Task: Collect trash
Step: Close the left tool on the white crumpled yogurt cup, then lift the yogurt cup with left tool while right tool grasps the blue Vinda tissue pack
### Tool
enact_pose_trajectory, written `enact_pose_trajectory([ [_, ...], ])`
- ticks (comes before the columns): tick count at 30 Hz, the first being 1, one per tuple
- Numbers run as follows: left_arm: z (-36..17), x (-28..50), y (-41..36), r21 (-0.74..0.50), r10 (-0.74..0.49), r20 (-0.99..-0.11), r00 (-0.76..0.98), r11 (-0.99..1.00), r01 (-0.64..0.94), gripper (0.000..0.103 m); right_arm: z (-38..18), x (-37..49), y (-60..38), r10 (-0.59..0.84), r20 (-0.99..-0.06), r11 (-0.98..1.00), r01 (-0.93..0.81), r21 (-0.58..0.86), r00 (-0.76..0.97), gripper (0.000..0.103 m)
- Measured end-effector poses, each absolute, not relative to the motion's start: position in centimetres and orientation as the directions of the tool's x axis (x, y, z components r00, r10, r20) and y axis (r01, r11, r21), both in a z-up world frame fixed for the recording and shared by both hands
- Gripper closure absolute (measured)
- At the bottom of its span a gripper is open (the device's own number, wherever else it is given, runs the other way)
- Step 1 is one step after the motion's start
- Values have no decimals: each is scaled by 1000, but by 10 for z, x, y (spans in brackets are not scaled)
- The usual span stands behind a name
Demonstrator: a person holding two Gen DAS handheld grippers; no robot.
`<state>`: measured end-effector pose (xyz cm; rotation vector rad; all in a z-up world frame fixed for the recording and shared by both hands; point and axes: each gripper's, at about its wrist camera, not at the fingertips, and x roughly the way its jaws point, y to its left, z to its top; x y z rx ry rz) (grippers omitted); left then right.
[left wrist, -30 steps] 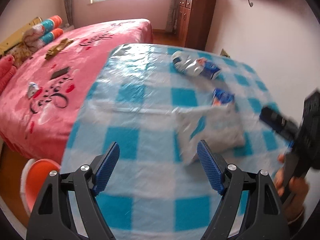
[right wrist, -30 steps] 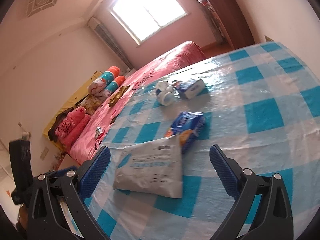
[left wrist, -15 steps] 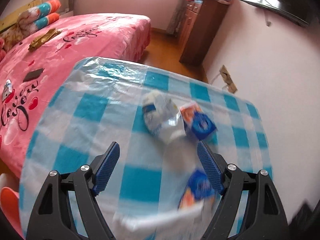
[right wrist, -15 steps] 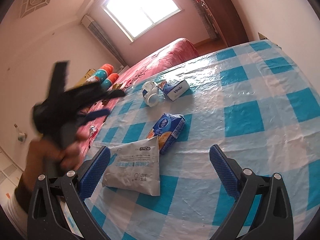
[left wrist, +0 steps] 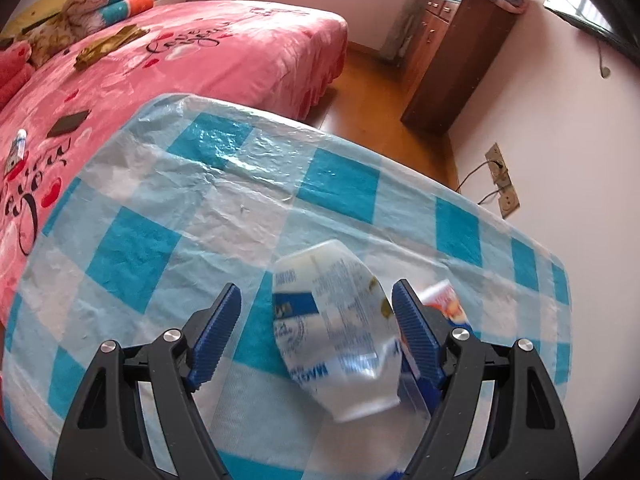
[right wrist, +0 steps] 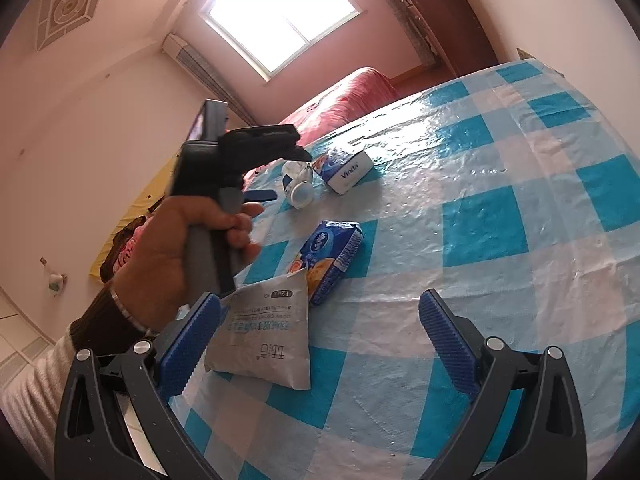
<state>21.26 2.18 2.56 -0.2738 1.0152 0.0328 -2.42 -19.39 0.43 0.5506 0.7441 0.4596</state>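
Note:
A crushed white plastic bottle (left wrist: 336, 332) with blue print lies on the blue-checked table (left wrist: 168, 216). My left gripper (left wrist: 318, 332) is open, its jaws on either side of the bottle; contact is unclear. The bottle (right wrist: 298, 186) also shows in the right wrist view, with the left gripper (right wrist: 280, 176) over it. Next to it lies a Vinda tissue pack (right wrist: 346, 172). A blue snack packet (right wrist: 332, 256) and a grey-white pouch (right wrist: 268, 340) lie nearer. My right gripper (right wrist: 320, 344) is open and empty, low over the table by the pouch.
A pink bed (left wrist: 160, 60) with small items on it stands beyond the table's far left edge. A brown wooden cabinet (left wrist: 456, 56) stands by the far wall. A wall socket with a cable (left wrist: 500, 176) is at the right.
My left gripper has moved forward across the table to the bottle, which now lies between its jaws. My right gripper has stayed by the pouch.

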Motion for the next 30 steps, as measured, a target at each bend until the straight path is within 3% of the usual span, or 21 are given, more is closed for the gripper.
enact_pose_trajectory([
  [2,22,215,22,-205,-90,-842,532,965,-162,29,3,-23,-195,571,-505,763,-190,618,647,5],
  [4,22,216,18,-179,-69,-841,536,972,-155,43,1,-22,-197,577,-504,755,-183,630,643,5],
  [5,22,217,16,-177,-70,-840,538,973,-149,45,0,-21,-198,582,-498,747,-181,639,643,5],
  [8,24,217,13,-183,-84,-834,546,975,-129,46,0,-23,-201,587,-489,738,-178,651,645,5],
  [14,37,227,-14,-35,-19,-813,581,999,-16,46,-1,-26,-207,601,-475,718,-173,674,643,5],
  [19,29,232,-56,86,-58,-838,543,968,236,46,1,-29,-214,587,-472,720,-157,677,657,5],
  [30,25,164,-131,-3,-314,-851,422,805,593,46,11,-46,-264,410,-465,751,0,661,785,5],
])
